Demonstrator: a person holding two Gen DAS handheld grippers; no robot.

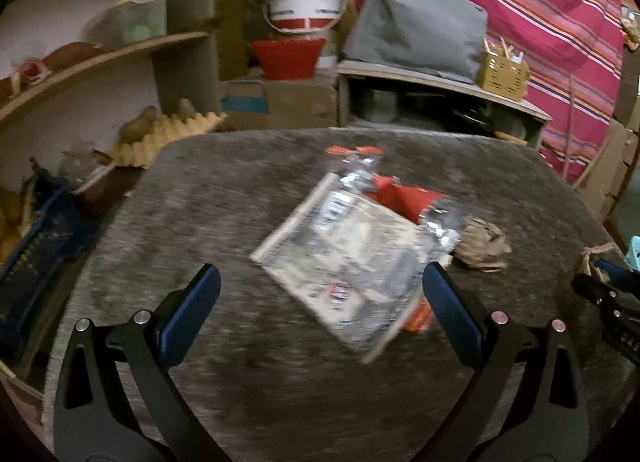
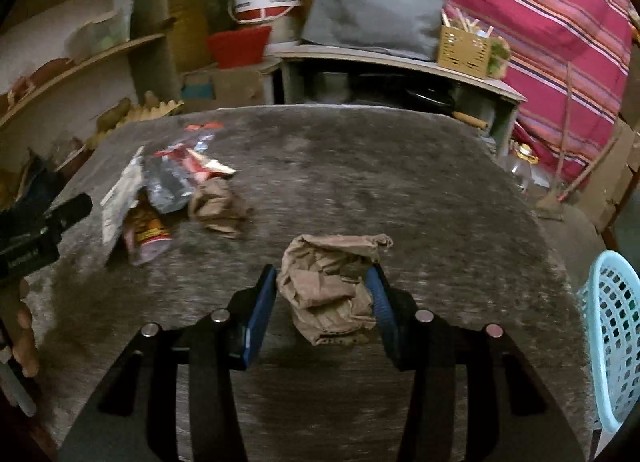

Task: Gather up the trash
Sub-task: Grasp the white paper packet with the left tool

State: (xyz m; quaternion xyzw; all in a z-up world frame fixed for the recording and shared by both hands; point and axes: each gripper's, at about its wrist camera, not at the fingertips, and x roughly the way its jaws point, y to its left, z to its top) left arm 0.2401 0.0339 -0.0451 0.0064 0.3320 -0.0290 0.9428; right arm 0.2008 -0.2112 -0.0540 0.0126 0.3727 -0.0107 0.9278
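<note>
the right gripper (image 2: 322, 298) pinches a crumpled brown paper bag (image 2: 328, 286), its blue pads pressed against the bag's two sides, above the grey table (image 2: 400, 182). at the right edge of that view, a light blue basket (image 2: 612, 342) stands beside the table.

the left gripper (image 1: 320, 294) has its fingers spread wide with nothing between them, hovering over the table near a flat clear plastic packet (image 1: 340, 258), which is blurred. the gripper's right finger overlaps the packet's corner in the picture; i cannot tell whether it touches. under and behind the packet lie a red wrapper (image 1: 404, 198) and a shiny silver wrapper (image 1: 440, 222), and just beside them a second crumpled brown paper ball (image 1: 482, 244).

beyond the table are a red bowl (image 1: 288, 58), a white bucket (image 1: 306, 2), a grey cushion (image 1: 416, 26) on a low shelf (image 1: 440, 82), and a pink striped cloth (image 1: 552, 22).
</note>
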